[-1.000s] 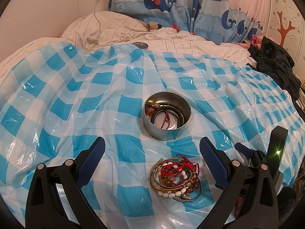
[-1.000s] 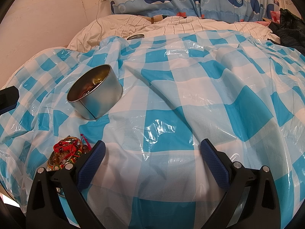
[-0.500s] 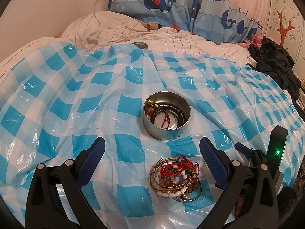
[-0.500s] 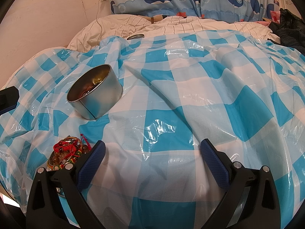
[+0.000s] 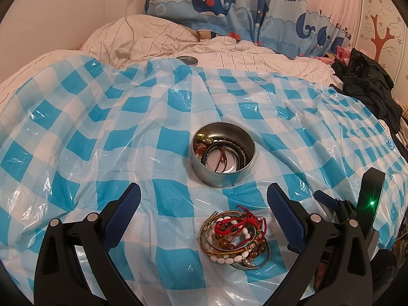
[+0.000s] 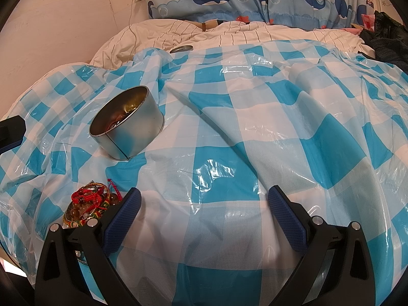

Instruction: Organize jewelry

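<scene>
Nothing is shifting across the last second: the blue-and-white checked plastic sheet [image 5: 107, 137] is lying rumpled over the bed exactly as before, and both tools are holding still above it. The left gripper [image 5: 204, 205] is hanging wide open and empty, the round metal tin [image 5: 223, 158] sitting just ahead of it with a few bands already inside. The bracelet pile [image 5: 236, 236] is waiting between its fingers, untouched. The right gripper [image 6: 204, 205] is idling open, the pile off its left finger. I'd judge a pick is coming.

left tongs [image 5: 203, 199] spread wide, holding nothing. right tongs [image 6: 204, 200] likewise wide apart and holding nothing, just right of the left ones.
</scene>
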A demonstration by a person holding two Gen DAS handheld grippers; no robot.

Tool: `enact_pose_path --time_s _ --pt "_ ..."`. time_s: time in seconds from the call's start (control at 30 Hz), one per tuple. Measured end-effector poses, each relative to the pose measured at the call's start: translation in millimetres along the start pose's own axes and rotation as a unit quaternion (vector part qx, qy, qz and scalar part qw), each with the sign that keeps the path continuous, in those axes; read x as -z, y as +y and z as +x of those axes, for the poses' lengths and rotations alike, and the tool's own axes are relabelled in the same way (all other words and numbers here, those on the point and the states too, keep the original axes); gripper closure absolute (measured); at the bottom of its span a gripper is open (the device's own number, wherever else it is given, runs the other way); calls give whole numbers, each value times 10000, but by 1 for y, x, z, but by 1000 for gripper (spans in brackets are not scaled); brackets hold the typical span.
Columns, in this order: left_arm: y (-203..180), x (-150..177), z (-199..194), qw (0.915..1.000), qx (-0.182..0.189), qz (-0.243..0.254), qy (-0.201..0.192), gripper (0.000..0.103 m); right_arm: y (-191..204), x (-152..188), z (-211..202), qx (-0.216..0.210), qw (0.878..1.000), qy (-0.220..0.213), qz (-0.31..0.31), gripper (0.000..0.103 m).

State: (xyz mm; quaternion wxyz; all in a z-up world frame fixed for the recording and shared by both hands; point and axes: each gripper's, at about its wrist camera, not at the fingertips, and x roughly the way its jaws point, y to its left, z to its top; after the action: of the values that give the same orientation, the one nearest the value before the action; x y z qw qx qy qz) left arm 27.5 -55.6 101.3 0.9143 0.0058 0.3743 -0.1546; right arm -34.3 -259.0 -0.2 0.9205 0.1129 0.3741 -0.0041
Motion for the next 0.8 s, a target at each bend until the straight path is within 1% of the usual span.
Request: enact_pose_path --time_s 0.8 --pt "-1 0 1 10000 0 8 8 8 -1 -1 1 -1 10000 1 1 7"
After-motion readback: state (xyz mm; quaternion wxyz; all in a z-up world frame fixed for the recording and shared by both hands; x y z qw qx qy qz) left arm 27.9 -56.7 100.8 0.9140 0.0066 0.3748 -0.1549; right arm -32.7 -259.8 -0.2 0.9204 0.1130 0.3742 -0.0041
